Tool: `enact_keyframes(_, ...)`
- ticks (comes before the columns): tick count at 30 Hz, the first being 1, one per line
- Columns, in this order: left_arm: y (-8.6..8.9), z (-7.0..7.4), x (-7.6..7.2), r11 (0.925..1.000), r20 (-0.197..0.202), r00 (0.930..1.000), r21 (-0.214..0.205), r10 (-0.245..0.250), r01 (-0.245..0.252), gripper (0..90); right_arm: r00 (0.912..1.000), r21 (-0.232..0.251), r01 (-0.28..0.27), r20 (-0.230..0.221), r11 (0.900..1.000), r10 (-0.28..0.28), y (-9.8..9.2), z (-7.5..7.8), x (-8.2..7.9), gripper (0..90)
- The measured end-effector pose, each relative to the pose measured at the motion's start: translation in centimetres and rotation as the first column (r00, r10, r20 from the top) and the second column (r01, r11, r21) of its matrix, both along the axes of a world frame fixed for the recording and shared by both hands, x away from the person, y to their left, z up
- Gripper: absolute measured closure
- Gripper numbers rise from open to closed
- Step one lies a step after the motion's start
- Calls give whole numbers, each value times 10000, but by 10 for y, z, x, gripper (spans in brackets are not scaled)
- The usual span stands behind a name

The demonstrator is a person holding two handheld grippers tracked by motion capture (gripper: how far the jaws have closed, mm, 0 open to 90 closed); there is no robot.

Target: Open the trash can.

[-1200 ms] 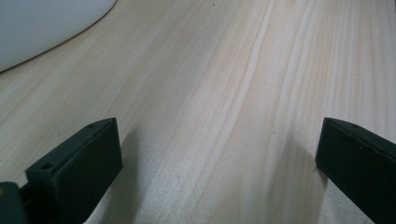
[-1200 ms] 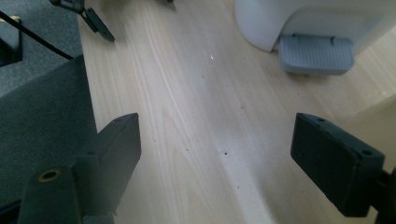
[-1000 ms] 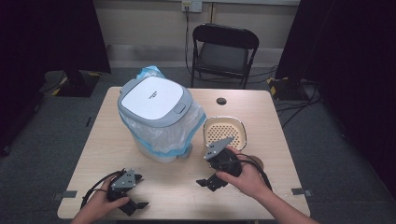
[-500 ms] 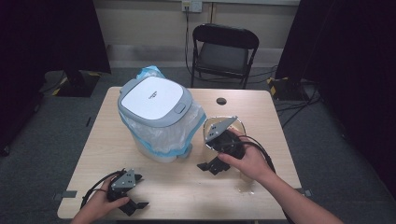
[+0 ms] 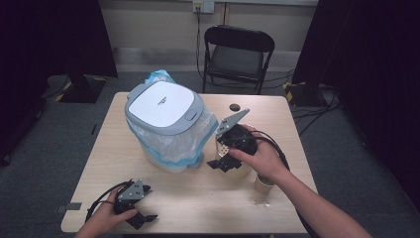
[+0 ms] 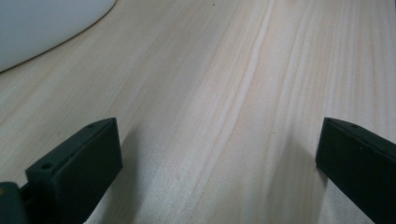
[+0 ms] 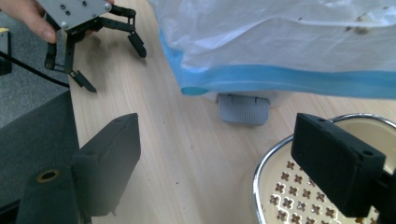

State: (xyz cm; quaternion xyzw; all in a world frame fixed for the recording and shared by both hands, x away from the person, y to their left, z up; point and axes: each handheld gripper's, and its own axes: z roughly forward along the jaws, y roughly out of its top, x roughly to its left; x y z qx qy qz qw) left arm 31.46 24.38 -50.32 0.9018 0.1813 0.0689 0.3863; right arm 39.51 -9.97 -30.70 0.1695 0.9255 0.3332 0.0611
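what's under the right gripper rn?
The right gripper, jaws open and empty, hangs over a cream strainer bowl with a perforated bottom and metal rim. Its hand hides most of the bowl from above.

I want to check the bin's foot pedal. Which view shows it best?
The right gripper view: the grey foot pedal faces the camera under the bag's blue hem. In the high view the bin overhangs it. The left gripper view catches a white curved edge, no pedal.

In the high view the right gripper [image 5: 225, 159] and hand [image 5: 260, 157] cover most of the perforated dish [image 5: 242, 171]. The right gripper view cuts that dish [image 7: 299, 186] at its bottom edge. The bin's pedal [image 7: 243, 108] sits half hidden under the bag [image 7: 280, 42].
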Motion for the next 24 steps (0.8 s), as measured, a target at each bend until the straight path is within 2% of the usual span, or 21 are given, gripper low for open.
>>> enact_keyframes(10,0,1,0,10000,-51,10000,36,-39,39,0,9998,-224,155,87,9996,-153,5,9,16,156)
enact_keyframes(15,0,0,0,10000,-54,10000,30,-24,24,0,9995,-71,281,148,9996,-280,4,16,25,156)
enact_keyframes(17,0,0,0,10000,-51,10000,33,-20,20,0,9991,22,419,41,9991,-419,3,18,28,156)
enact_keyframes(24,0,0,0,10000,-50,10000,34,-2,2,0,9971,126,718,223,9973,-721,1,30,39,154)
